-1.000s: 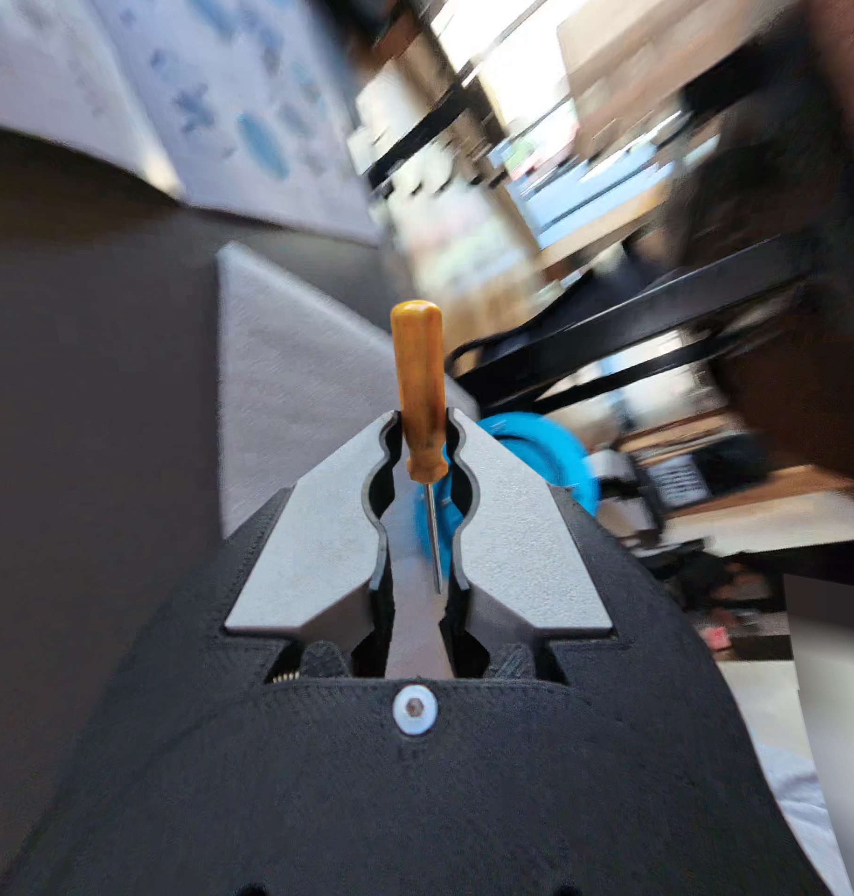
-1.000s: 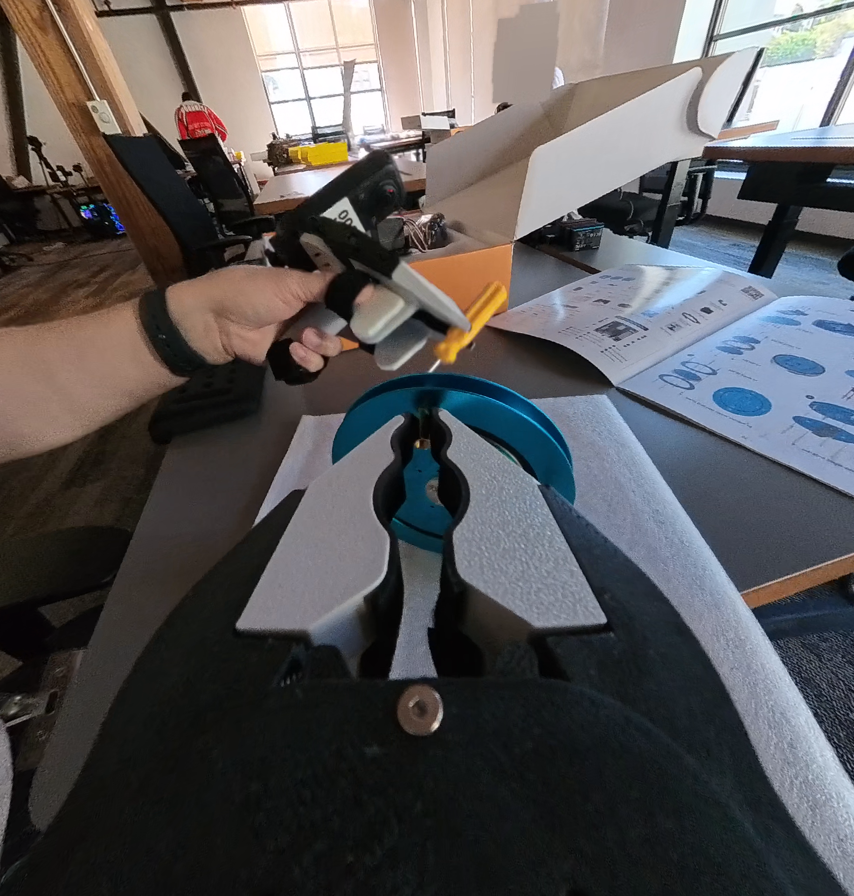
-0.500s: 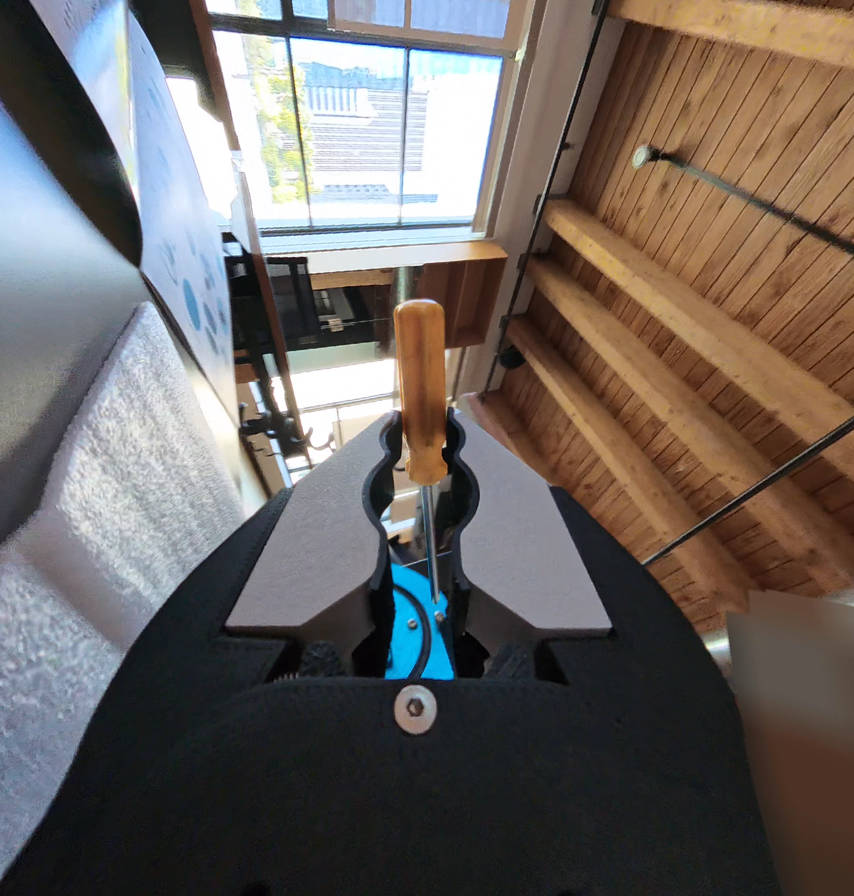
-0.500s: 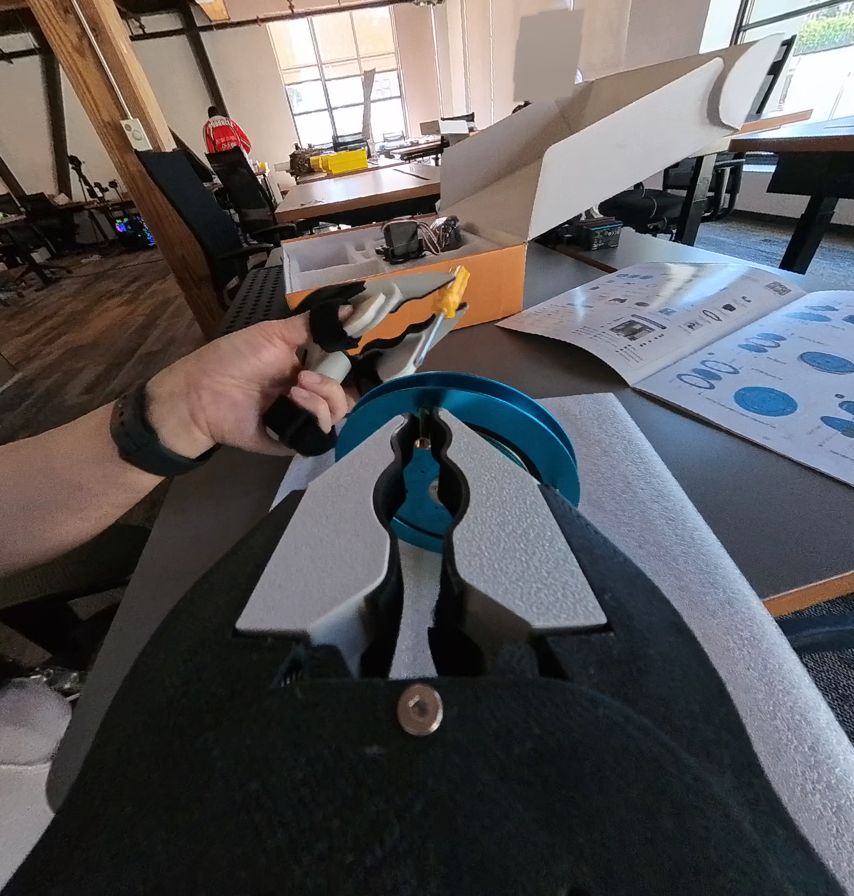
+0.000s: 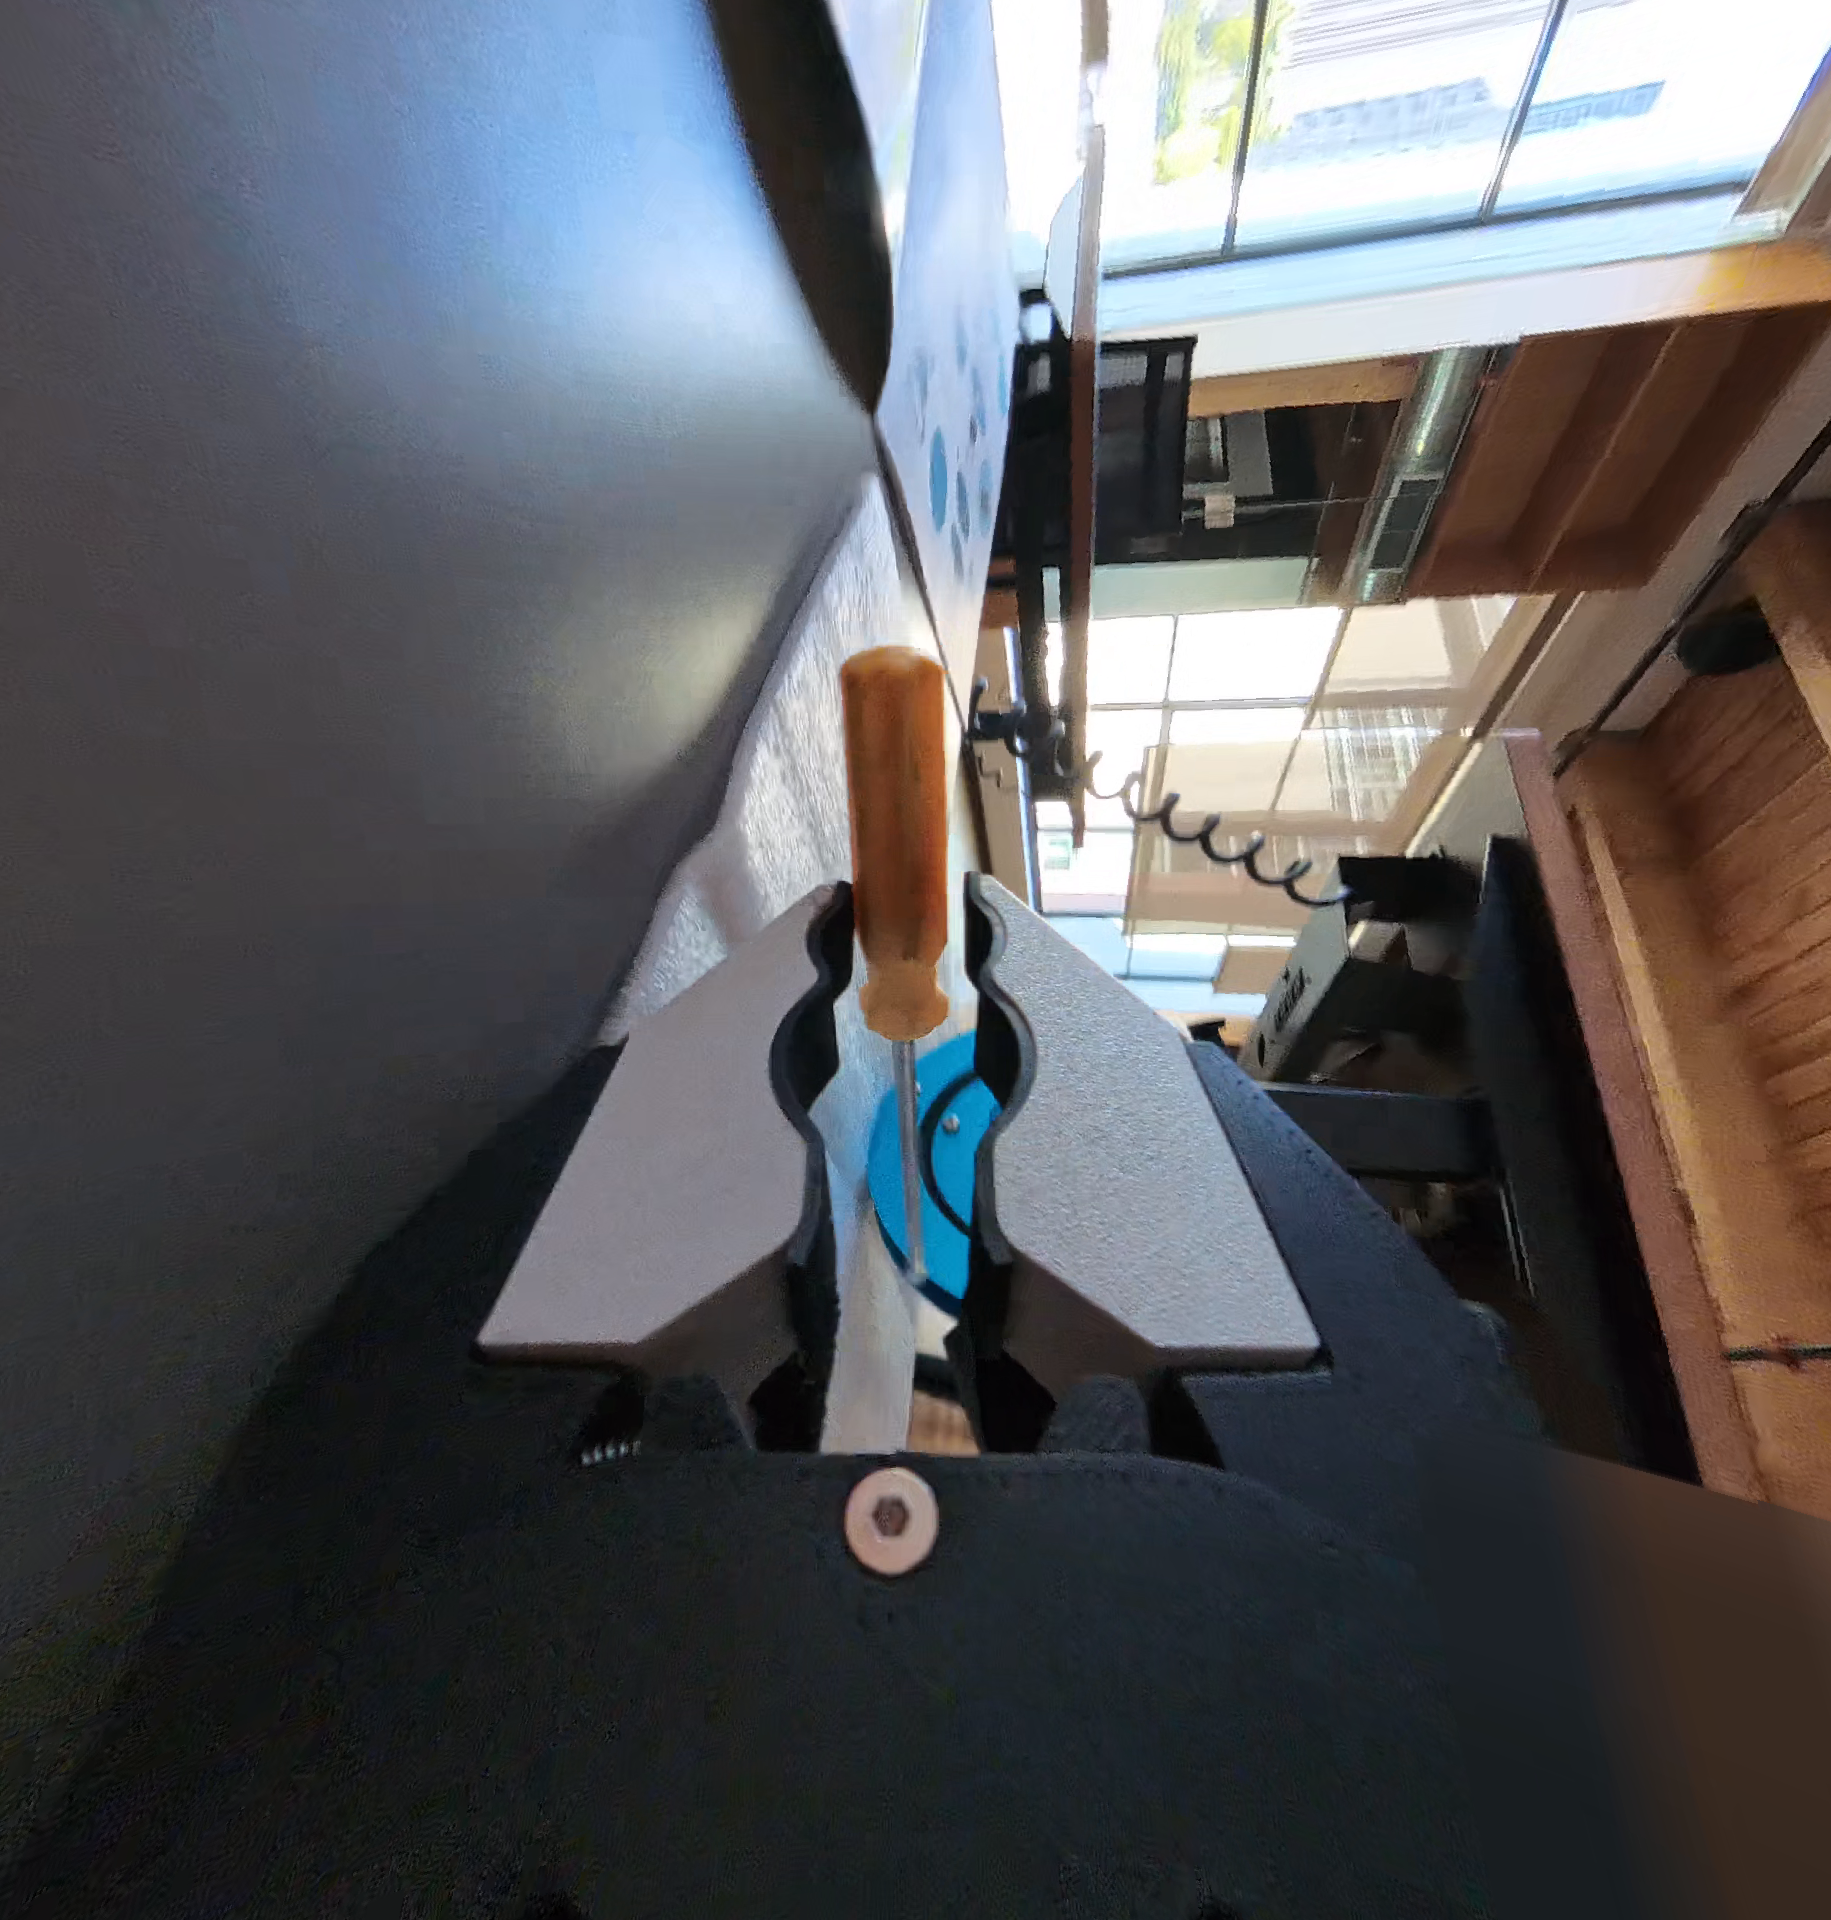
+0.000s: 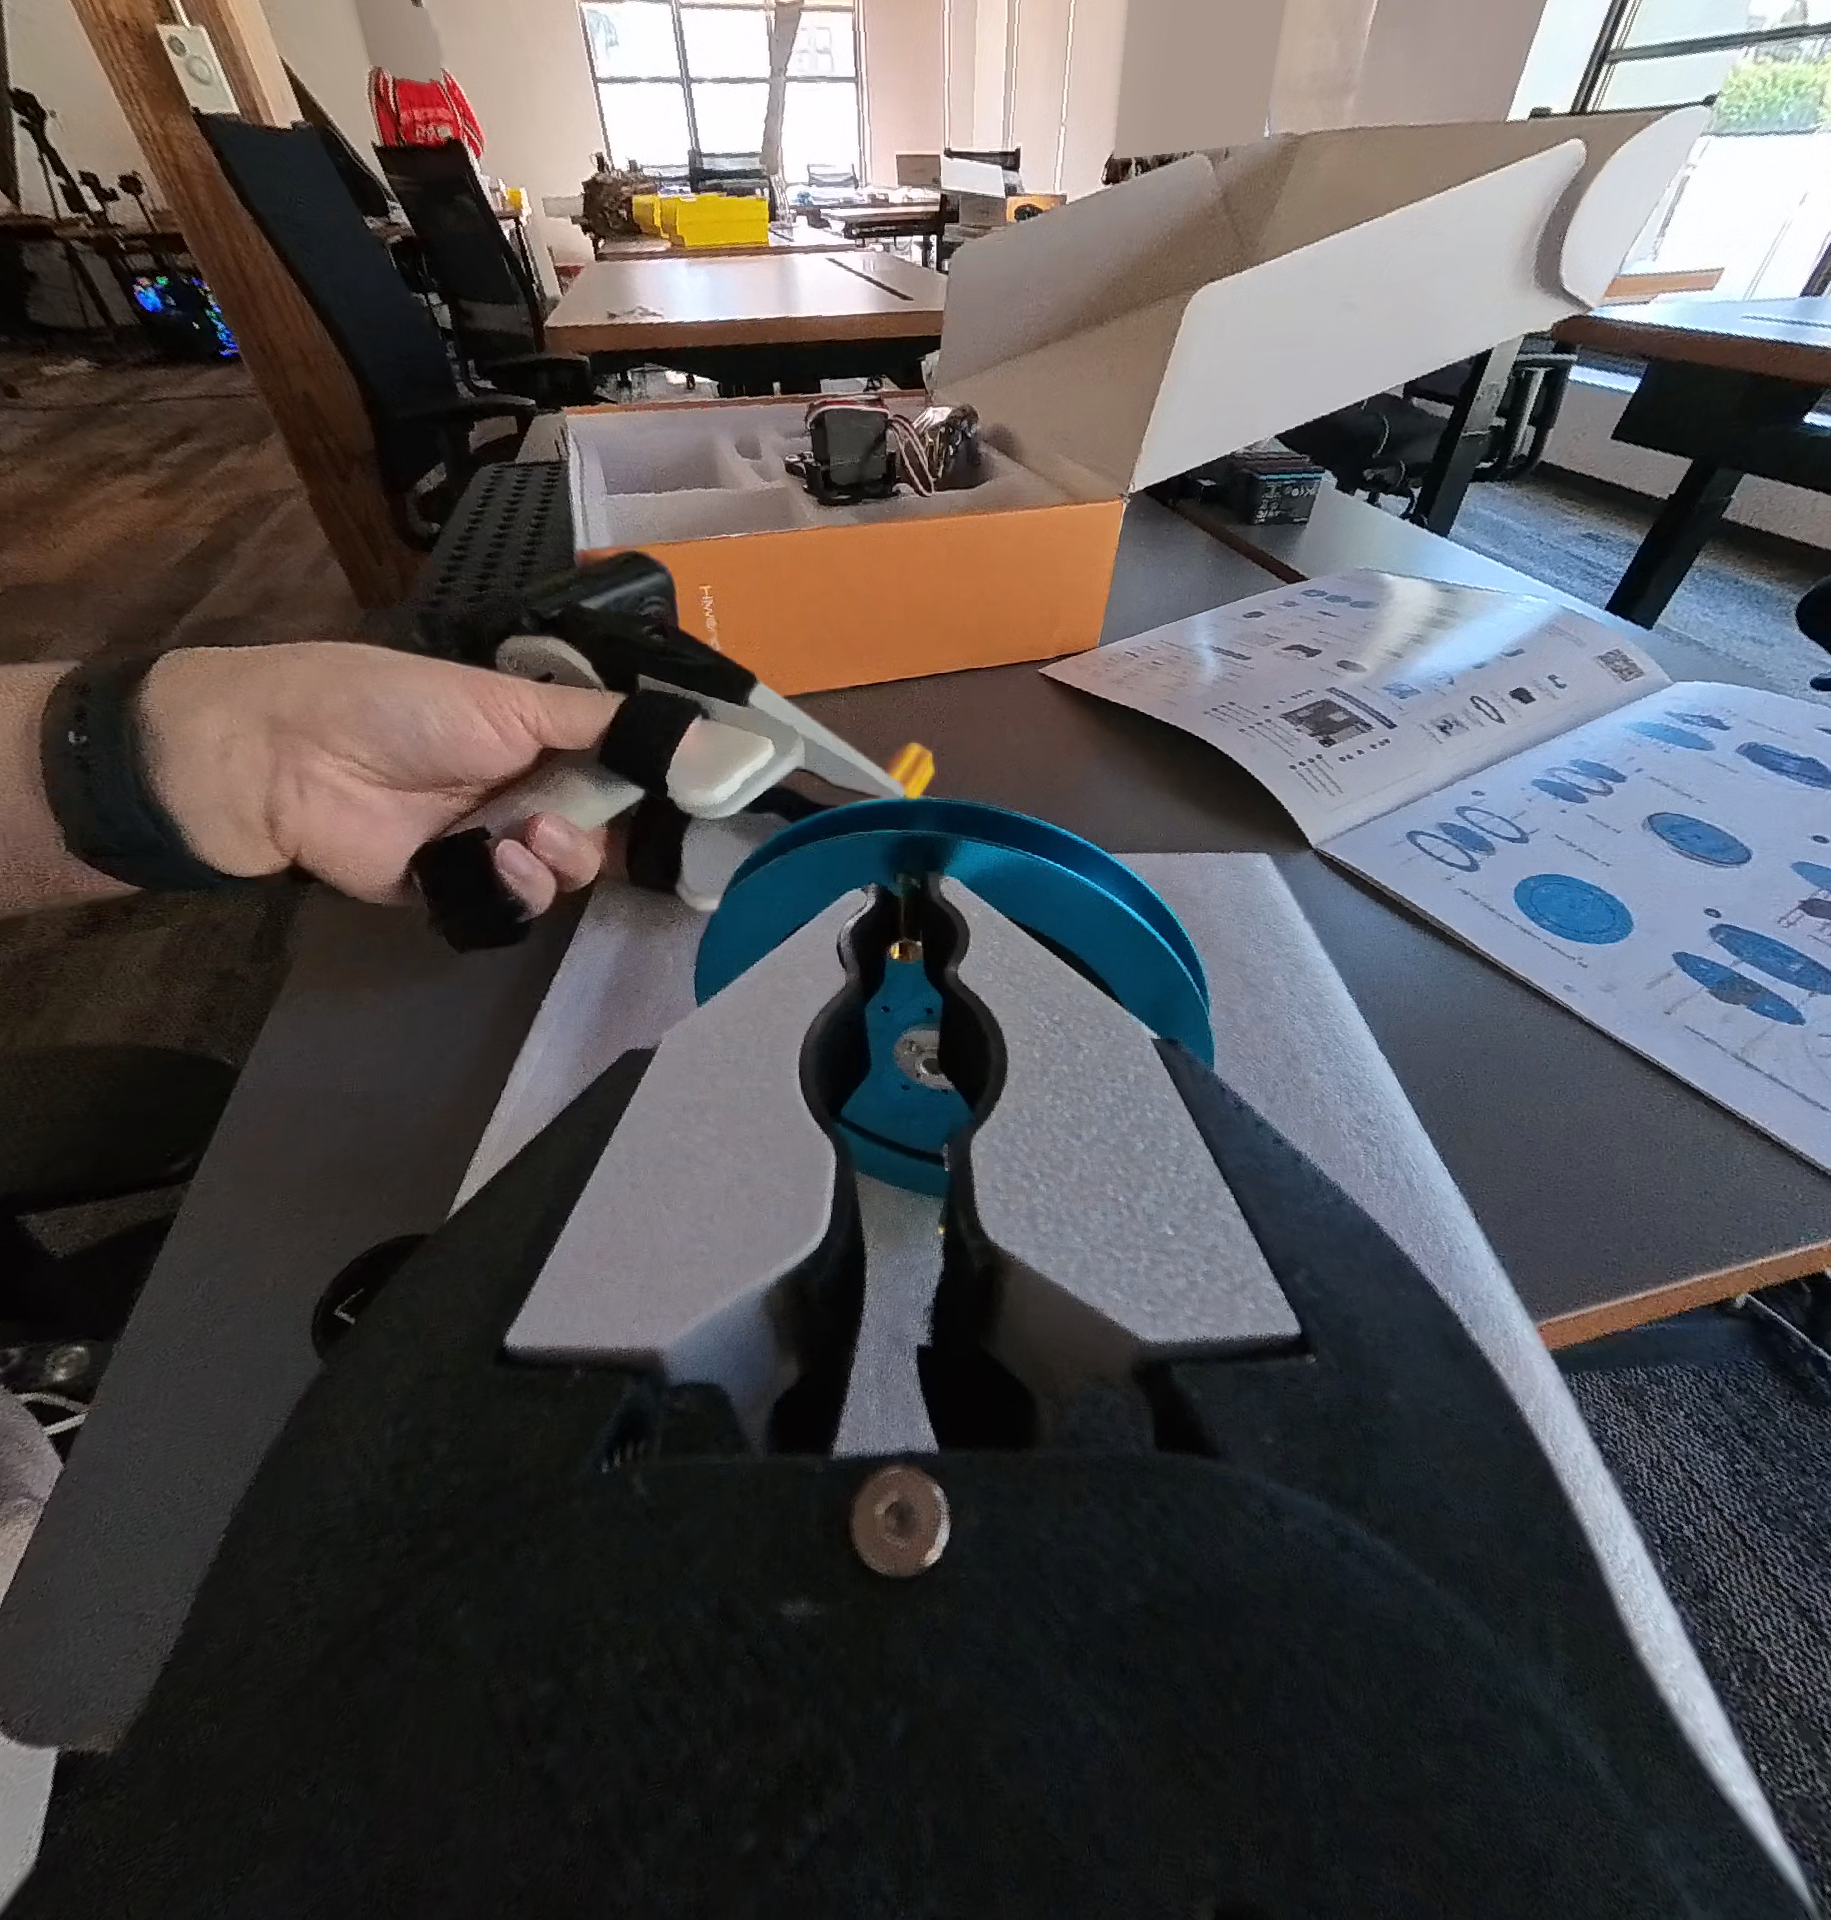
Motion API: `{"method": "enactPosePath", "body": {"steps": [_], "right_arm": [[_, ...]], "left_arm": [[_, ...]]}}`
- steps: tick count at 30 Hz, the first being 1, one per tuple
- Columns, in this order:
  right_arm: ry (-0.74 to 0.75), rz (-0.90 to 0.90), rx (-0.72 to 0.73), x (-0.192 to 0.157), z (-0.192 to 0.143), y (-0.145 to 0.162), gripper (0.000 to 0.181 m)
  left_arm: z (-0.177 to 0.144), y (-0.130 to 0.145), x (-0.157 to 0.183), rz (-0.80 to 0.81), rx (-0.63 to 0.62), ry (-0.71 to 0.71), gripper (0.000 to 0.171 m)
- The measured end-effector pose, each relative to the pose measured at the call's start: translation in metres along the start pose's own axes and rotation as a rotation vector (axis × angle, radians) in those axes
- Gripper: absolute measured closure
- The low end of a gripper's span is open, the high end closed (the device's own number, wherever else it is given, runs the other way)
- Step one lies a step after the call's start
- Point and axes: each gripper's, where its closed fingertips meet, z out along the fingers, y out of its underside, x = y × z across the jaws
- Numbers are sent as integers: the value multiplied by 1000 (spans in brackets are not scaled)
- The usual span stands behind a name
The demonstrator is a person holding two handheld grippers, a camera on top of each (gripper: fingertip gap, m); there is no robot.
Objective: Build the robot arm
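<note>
My left gripper (image 5: 898, 914) is shut on a small screwdriver (image 5: 895, 831) with an orange handle; its thin shaft points back toward the camera, over a blue wheel (image 5: 942, 1143). In the right wrist view the left gripper (image 6: 869, 774) sits just behind the wheel's top rim, held by a hand (image 6: 350, 769), with the orange handle (image 6: 913, 767) sticking out. My right gripper (image 6: 906, 914) is shut on the blue double-disc wheel (image 6: 1046, 883), which stands on edge over a white foam sheet (image 6: 1243, 935). A brass spacer shows between the discs.
An open orange box (image 6: 869, 592) with a white foam insert and small parts stands at the back of the grey table (image 6: 994, 727). An open instruction booklet (image 6: 1513, 779) lies to the right. A black perforated block (image 6: 495, 540) lies left of the box. Office chairs and desks are behind.
The left gripper has rolled and come down with the screwdriver, from level with the box to just behind the wheel's top rim. The right gripper keeps holding the wheel in place.
</note>
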Motion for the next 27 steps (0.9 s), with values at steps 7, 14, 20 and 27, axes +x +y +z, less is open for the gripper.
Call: {"method": "enactPosePath", "body": {"steps": [7,14,20,27], "right_arm": [[-18,18,20,5,1,-1,177],[-38,21,12,6,3,-1,177],[-34,35,10,7,4,-1,177],[-24,44,-1,11,3,-1,177]], "left_arm": [[-31,36,17,314,-286,-141,115],[-37,21,48,1822,-692,-139,109],[-4,27,-7,2095,-1206,-48,119],[-6,15,-37,2037,-1458,0,148]]}}
